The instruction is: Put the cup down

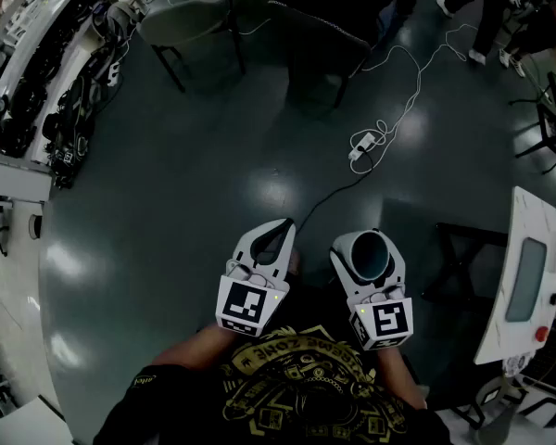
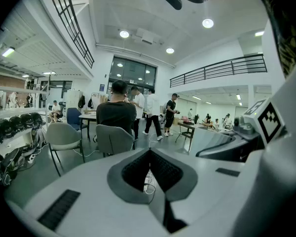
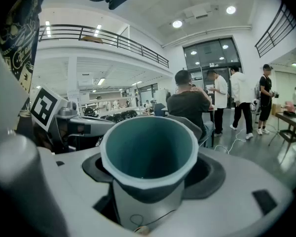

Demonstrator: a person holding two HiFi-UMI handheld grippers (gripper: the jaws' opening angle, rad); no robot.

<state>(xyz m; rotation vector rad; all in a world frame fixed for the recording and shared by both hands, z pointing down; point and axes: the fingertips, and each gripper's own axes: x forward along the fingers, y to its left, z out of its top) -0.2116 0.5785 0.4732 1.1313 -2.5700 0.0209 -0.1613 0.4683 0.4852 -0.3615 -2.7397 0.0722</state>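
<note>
Nearest: black shirt with gold print (image 1: 296, 387), a forearm on each side. Just ahead, both grippers side by side, apart, marker cubes facing up.

Left gripper (image 1: 281, 232) (image 2: 149, 156): clenched, ribbed pads meet at the tips, nothing between them. Only floor and a bit of white cable visible through the gap behind the tips.

Right gripper (image 1: 366, 241) (image 3: 150, 174): jaws spread wide and grasping the cup (image 1: 364, 256) (image 3: 148, 152). One jaw on each side of the cup wall. Cup is teal inside, pale outside, mouth up, looks empty. It's in the air over the dark floor (image 1: 167, 202), resting on nothing.

Further out on the floor: black cable (image 1: 324, 197) running from near the grippers to a white power strip (image 1: 361, 143), then a white cable (image 1: 417, 82) looping away.

Right edge of head view: white table (image 1: 537, 248) with a screen-like panel on it. Dark stool frame (image 1: 463, 248) beside it.

Left edge: shelving with black gear (image 1: 37, 91).

Far: grey chair (image 1: 181, 21) (image 2: 64, 135), seated person in dark shirt (image 2: 117, 115) (image 3: 190, 102) at a desk, several people standing behind. Mezzanine railing (image 2: 222, 68) above.
</note>
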